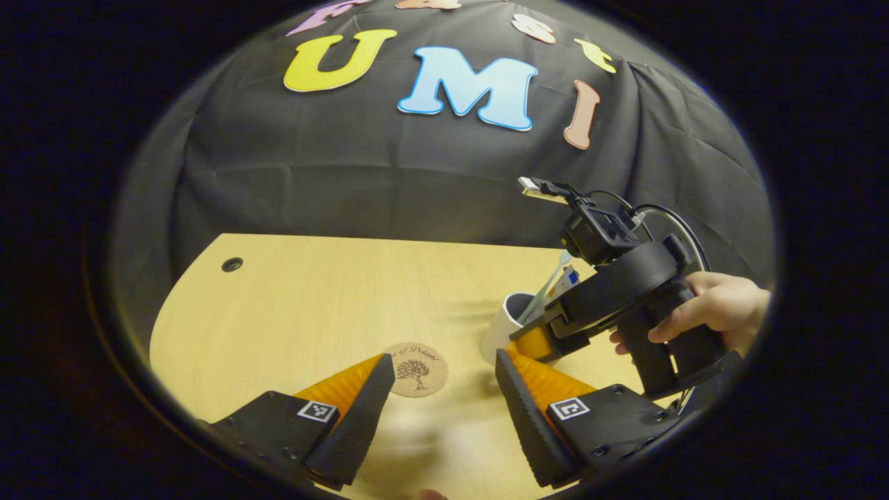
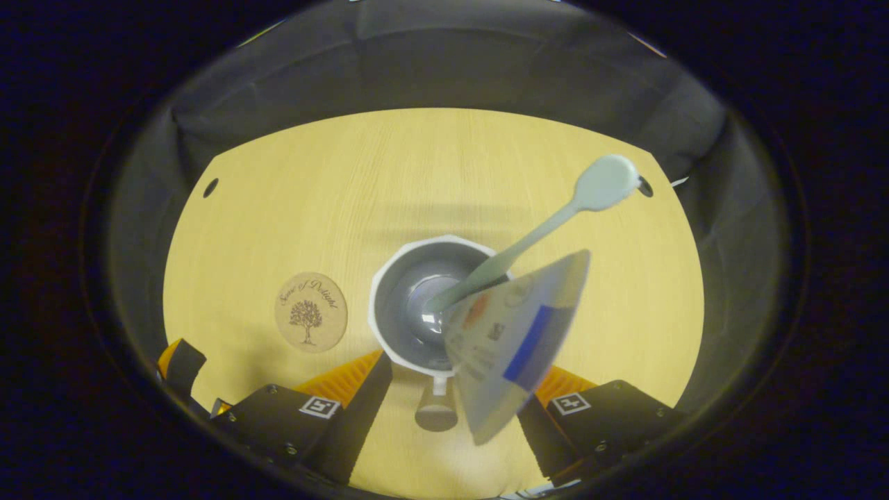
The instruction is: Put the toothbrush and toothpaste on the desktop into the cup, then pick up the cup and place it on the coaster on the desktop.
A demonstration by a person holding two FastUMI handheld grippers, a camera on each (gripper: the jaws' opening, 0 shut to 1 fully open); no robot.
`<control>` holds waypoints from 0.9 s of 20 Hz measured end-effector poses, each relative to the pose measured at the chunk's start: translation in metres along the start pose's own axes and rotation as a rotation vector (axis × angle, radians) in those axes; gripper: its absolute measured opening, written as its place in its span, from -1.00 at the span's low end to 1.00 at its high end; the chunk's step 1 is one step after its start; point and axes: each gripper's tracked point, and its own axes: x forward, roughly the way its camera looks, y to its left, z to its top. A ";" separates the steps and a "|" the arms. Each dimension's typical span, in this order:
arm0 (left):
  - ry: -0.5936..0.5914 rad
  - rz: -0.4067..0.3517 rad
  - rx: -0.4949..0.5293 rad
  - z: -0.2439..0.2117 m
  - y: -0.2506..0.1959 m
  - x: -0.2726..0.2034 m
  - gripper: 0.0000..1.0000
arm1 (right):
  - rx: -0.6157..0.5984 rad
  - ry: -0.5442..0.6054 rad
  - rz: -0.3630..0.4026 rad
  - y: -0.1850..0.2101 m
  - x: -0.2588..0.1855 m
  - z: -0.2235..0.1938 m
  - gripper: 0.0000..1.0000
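Dim, warm overhead light, soft shadows on the desktop (image 2: 430, 167), strong fisheye bending at blurred edges.

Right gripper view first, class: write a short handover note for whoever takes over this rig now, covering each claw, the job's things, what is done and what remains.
Left claw: open, holding nothing, hovering near the round cork coaster.
Right claw: open, straddling the handle of the white ceramic cup, not yet gripping.
Pale green toothbrush and white-and-blue toothpaste tube: both standing in the cup.
Done: both items loaded.
Left: grip the cup, lift it and set it on the coaster beside it on the light wooden desktop.
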 end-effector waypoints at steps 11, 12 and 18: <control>0.047 0.009 -0.045 -0.015 0.012 0.001 0.89 | -0.050 0.077 -0.018 -0.005 0.020 -0.003 0.34; 0.051 0.006 -0.051 -0.015 0.011 0.001 0.91 | -0.050 0.087 -0.017 -0.005 0.022 -0.005 0.34; 0.052 0.009 -0.058 -0.017 0.016 -0.004 0.91 | -0.023 0.104 -0.008 -0.004 0.023 -0.007 -0.46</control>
